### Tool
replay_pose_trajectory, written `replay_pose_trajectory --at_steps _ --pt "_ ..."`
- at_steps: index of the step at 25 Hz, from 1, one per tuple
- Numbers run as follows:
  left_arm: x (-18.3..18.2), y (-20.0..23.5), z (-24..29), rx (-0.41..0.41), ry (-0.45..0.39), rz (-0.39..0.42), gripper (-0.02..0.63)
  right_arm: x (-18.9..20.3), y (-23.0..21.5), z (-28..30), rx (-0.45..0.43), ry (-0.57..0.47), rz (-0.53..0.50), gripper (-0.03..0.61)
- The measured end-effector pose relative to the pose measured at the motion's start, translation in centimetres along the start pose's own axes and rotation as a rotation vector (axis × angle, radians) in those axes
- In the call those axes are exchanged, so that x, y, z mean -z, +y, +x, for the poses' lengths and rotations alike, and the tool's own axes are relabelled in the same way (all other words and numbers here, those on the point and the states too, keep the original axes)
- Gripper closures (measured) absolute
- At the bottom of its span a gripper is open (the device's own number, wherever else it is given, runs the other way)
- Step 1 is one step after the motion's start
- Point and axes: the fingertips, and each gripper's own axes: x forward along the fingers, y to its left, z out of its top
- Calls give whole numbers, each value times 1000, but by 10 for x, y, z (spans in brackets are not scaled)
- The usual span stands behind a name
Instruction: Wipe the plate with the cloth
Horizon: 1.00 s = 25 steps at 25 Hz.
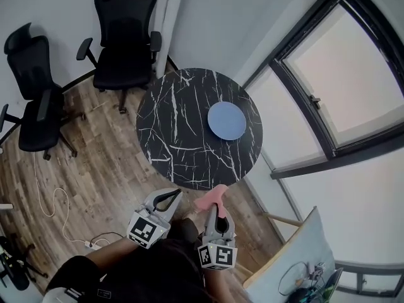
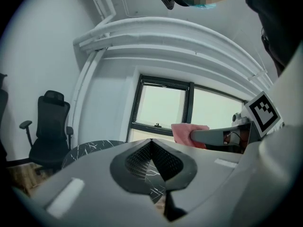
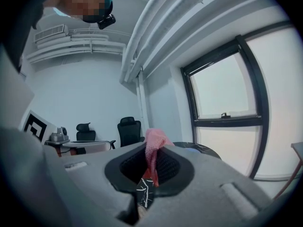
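A round blue plate (image 1: 226, 120) lies on the right part of a round black marble table (image 1: 183, 144). A pink cloth (image 1: 210, 200) sticks out of my right gripper (image 1: 214, 208), which is shut on it just short of the table's near edge. The same cloth (image 3: 154, 148) rises between the jaws in the right gripper view, with a sliver of the plate (image 3: 193, 150) behind. My left gripper (image 1: 168, 200) is beside it on the left, shut and empty. In the left gripper view the jaws meet at a point (image 2: 151, 143), and the cloth (image 2: 186, 133) shows to the right.
Two black office chairs (image 1: 126, 33) (image 1: 35, 93) stand beyond and left of the table on the wooden floor. A white cable (image 1: 60, 213) trails on the floor at the left. A large window (image 1: 341, 81) runs along the right side. A light board (image 1: 297, 251) leans at bottom right.
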Motion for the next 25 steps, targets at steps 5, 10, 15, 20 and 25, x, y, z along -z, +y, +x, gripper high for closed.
replay_pose_trajectory --at_steps 5,10,15,20,25 --pt "3 9 17 6 9 11 613 5 -8 22 -8 0 18 560" --pt "-6 20 40 -13 11 7 612 -2 -20 45 -31 1 13 560" --pt "-12 29 69 -31 -3 15 614 -9 -39 68 -44 -9 14 560" --pt "-14 32 100 -34 -2 21 612 -15 -58 90 -59 0 15 560" --pt "-18 40 130 -51 9 24 613 -22 -79 116 -74 7 16 561"
